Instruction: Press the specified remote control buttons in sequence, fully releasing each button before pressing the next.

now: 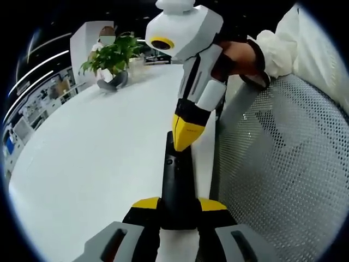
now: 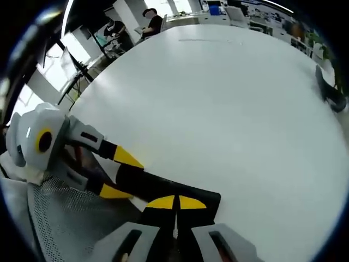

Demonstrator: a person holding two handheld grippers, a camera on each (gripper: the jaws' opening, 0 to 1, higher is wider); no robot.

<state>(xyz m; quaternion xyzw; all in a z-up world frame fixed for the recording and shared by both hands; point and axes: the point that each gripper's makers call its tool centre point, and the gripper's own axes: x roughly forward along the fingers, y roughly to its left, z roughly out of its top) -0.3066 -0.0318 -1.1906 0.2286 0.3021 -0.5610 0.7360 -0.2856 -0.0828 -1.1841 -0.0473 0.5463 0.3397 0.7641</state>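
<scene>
In the left gripper view, a slim black remote control (image 1: pixel 177 185) is seen clamped at its near end between the yellow-tipped jaws of the left gripper (image 1: pixel 179 206), its long axis running straight away from the camera and over the edge of a broad white table (image 1: pixel 98 164). The remote's far end is met from above by the right gripper (image 1: pixel 187 134), whose yellow tips are drawn together to a point and set on the upper face of the remote; whether a button lies beneath them cannot be told. That gripper's white body is held by a person's hand (image 1: pixel 240 57) in a white sleeve (image 1: pixel 283 43), above the grey mesh back of a chair (image 1: pixel 283 164). Farther off on the table, a green potted plant (image 1: pixel 112 57) is seen in a dark pot. In the right gripper view, the right gripper (image 2: pixel 175 203) is shown with its yellow tips closed together against the remote control (image 2: pixel 163 188), which lies slantwise across the table edge, its far end toward the left gripper (image 2: pixel 117 174); that gripper's two yellow tips are parted around the remote's body. Beyond, the white table (image 2: pixel 229 109) stretches away, and people are seen at desks in the distance.
</scene>
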